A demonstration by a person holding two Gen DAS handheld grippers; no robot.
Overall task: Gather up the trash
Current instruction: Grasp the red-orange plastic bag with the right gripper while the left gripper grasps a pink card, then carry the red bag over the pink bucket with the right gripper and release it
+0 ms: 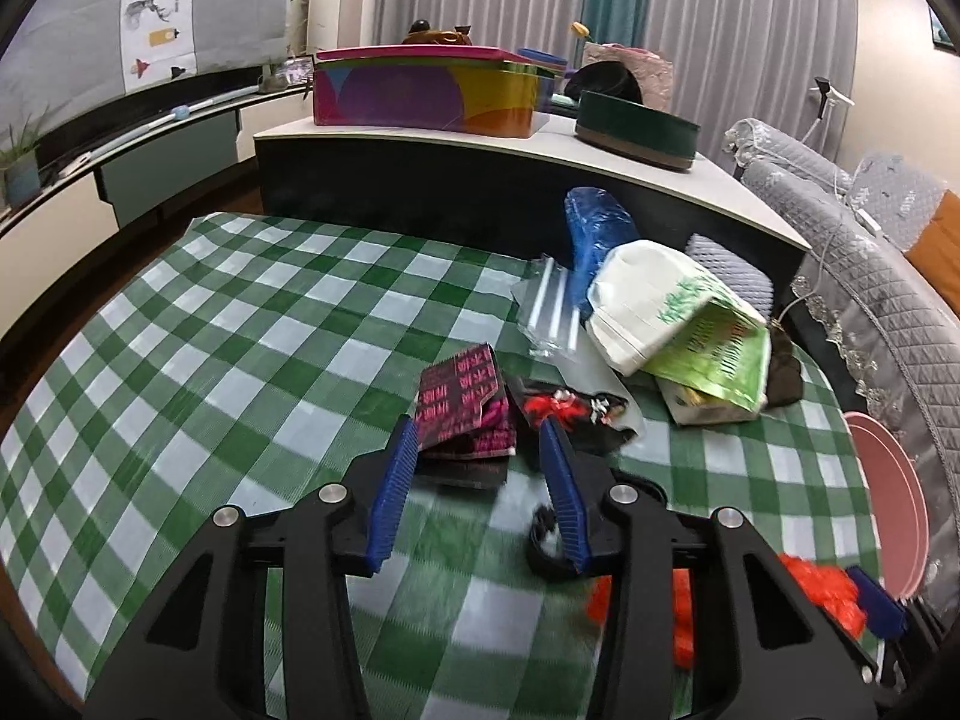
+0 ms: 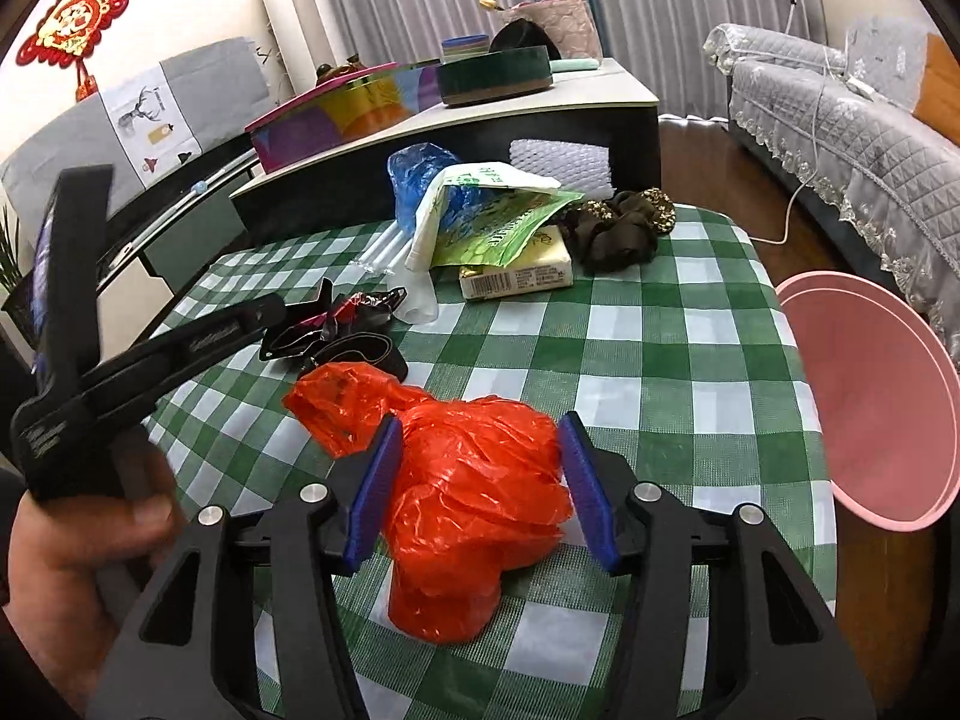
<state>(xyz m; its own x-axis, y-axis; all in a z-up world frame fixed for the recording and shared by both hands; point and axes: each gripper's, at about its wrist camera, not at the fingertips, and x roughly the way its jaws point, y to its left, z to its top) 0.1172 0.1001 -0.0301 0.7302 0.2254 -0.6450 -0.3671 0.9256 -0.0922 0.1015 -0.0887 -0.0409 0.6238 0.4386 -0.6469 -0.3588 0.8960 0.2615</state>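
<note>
Trash lies on a green checked tablecloth [image 1: 240,330]. A pink and black wrapper [image 1: 462,414] sits at the tips of my left gripper [image 1: 480,429], whose blue pads stand apart, the right one clear of the wrapper. A black and red wrapper [image 1: 570,408] lies just beyond. A crumpled red plastic bag [image 2: 474,480] rests on the cloth between the pads of my right gripper [image 2: 480,426], filling the gap without looking squeezed. A pink bin [image 2: 870,408] stands off the table's right edge.
Farther back lie a white and green bag [image 1: 660,312], a blue bag [image 1: 594,228], a clear packet [image 1: 552,306], a cream box [image 2: 522,276] and dark cloth [image 2: 618,234]. A low cabinet [image 1: 480,144] with boxes stands behind. A grey sofa [image 2: 840,120] is on the right.
</note>
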